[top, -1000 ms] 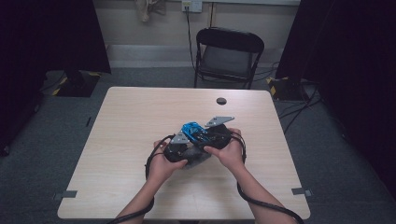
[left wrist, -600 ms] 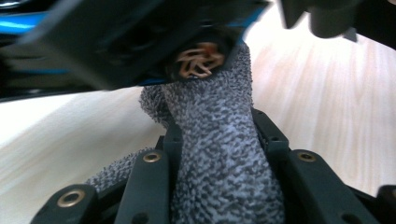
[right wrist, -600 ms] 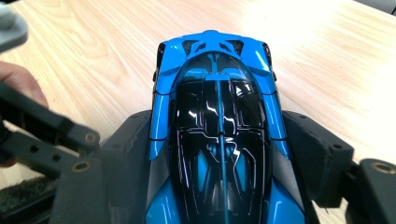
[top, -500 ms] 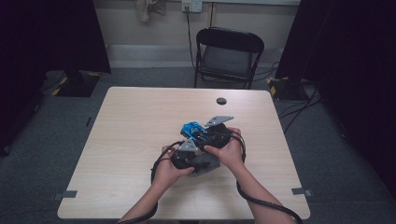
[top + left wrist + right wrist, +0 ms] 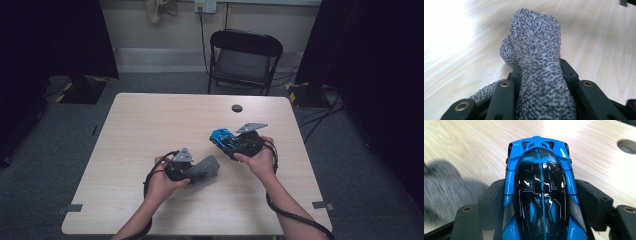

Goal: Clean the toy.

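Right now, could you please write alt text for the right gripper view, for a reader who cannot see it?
A glossy blue and black toy car sits clamped between the two black jaws of the right claw, its length running away from the camera above a pale wooden table. A blurred grey cloth lies at the left, and a round hole in the table shows at upper right.

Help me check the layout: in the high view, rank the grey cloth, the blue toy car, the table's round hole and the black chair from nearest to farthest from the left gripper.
From the left gripper:
1. Grey cloth, clamped in its jaws.
2. Blue toy car, to the right, in the right gripper.
3. Round hole, near the table's far edge.
4. Black chair, beyond the table.
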Demonstrator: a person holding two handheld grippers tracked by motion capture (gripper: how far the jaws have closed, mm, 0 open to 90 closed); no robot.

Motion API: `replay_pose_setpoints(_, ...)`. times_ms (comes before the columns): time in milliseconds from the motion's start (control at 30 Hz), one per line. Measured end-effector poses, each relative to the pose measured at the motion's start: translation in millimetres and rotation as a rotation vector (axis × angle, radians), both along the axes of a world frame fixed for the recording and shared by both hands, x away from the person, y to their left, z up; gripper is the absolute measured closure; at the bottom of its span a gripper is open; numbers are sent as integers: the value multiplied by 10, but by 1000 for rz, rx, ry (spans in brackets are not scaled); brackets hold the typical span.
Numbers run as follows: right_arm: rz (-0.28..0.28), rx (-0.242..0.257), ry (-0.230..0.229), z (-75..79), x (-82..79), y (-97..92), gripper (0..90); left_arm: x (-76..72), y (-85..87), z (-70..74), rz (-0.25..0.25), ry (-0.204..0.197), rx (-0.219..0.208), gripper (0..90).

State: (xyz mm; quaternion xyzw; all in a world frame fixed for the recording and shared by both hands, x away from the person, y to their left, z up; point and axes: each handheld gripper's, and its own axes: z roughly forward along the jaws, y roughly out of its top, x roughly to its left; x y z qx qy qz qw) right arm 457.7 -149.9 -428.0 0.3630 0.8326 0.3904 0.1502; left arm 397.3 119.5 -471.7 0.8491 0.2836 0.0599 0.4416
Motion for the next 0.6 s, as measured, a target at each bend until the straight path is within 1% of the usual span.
replay_pose_setpoints(33, -8, 2, 0, -10, 3, -39, 278, 0, 0, 0, 0, 0, 0, 643)
replay_pose_setpoints(67, -16, -2, -2, -18, 5, -75, 278, 22, 106, 16, 32, -7, -5, 643)
replay_pose_setpoints(100, -24, -3, 4, -26, 8, -109, 278, 22, 106, 16, 32, -7, -5, 644)
replay_pose_setpoints(133, -29, -8, 5, -35, 11, -139, 278, 45, 199, 31, 58, -16, -2, 643)
replay_pose_setpoints(167, -32, -16, 3, -44, 14, -166, 278, 45, 199, 31, 58, -16, -2, 643)
replay_pose_setpoints(200, -41, -15, 7, -54, 16, -195, 278, 68, 282, 45, 81, -19, 1, 643)
replay_pose_setpoints(233, -47, -15, 8, -65, 19, -223, 278, 68, 282, 45, 81, -19, 1, 643)
replay_pose_setpoints(267, -52, -16, 7, -75, 22, -251, 278, 92, 361, 54, 102, -26, -1, 643)
replay_pose_setpoints(300, -58, -13, 9, -84, 24, -279, 278, 102, 396, 54, 112, -28, 0, 643)
replay_pose_setpoints(333, -64, -16, 11, -92, 27, -304, 278, 112, 428, 52, 124, -26, 1, 643)
replay_pose_setpoints(400, -71, -17, 10, -98, 28, -328, 278, 121, 455, 48, 131, -25, 3, 643)
replay_pose_setpoints(433, -76, -18, 9, -106, 29, -376, 278, 128, 482, 46, 140, -24, 8, 643)
replay_pose_setpoints(467, -81, -25, 2, -111, 27, -400, 278, 138, 511, 41, 145, -31, 12, 643)
replay_pose_setpoints(500, -81, -25, 2, -111, 27, -400, 278, 145, 540, 32, 156, -25, 7, 643)
replay_pose_setpoints(533, -85, -27, 9, -119, 31, -431, 278, 152, 559, 24, 160, -28, 6, 643)
replay_pose_setpoints(567, -89, -32, 7, -125, 32, -449, 278, 162, 590, 12, 171, -32, 18, 643)
replay_pose_setpoints(600, -96, -43, 2, -138, 35, -481, 278, 172, 613, -2, 178, -30, 21, 643)
